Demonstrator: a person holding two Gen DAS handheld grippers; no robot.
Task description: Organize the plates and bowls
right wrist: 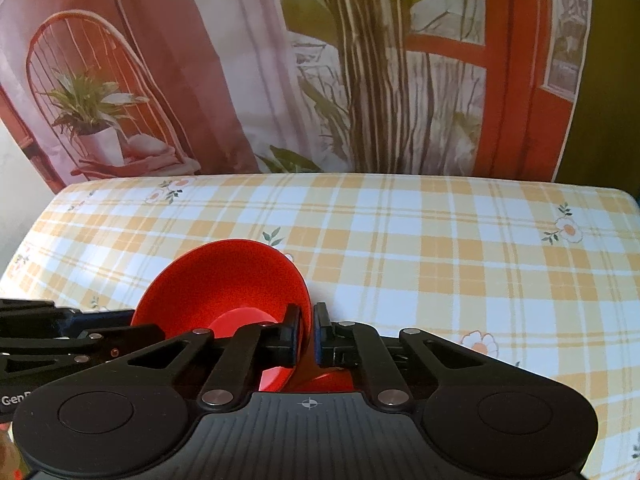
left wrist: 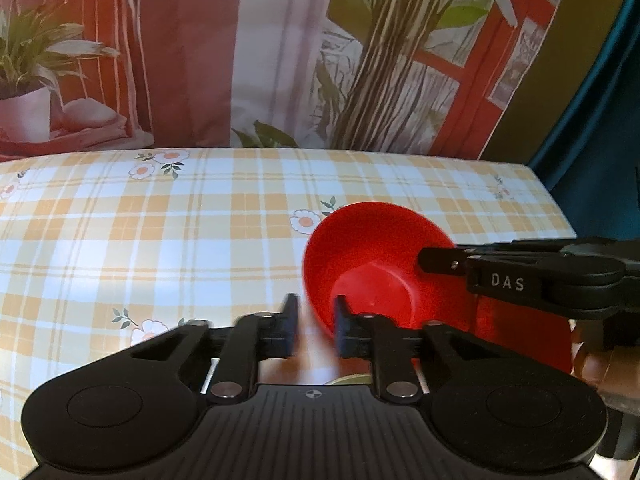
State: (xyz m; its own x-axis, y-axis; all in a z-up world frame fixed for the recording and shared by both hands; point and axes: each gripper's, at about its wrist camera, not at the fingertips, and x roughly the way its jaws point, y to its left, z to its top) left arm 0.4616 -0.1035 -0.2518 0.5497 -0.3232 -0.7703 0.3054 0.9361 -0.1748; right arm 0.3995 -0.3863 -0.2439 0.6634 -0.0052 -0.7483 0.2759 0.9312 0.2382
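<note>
Both wrist views, close, angled down – sharing red bowl (left wrist: 372, 264)

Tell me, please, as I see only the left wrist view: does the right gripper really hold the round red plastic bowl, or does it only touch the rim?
Observer: It holds it. In the right wrist view the right gripper is shut on the rim of the round red plastic bowl, with one finger inside and one outside.
Operator: What lies to the right of the bowl?
Observer: Only the yellow-and-white checked tablecloth with its printed flowers. I see no other dish there.
</note>
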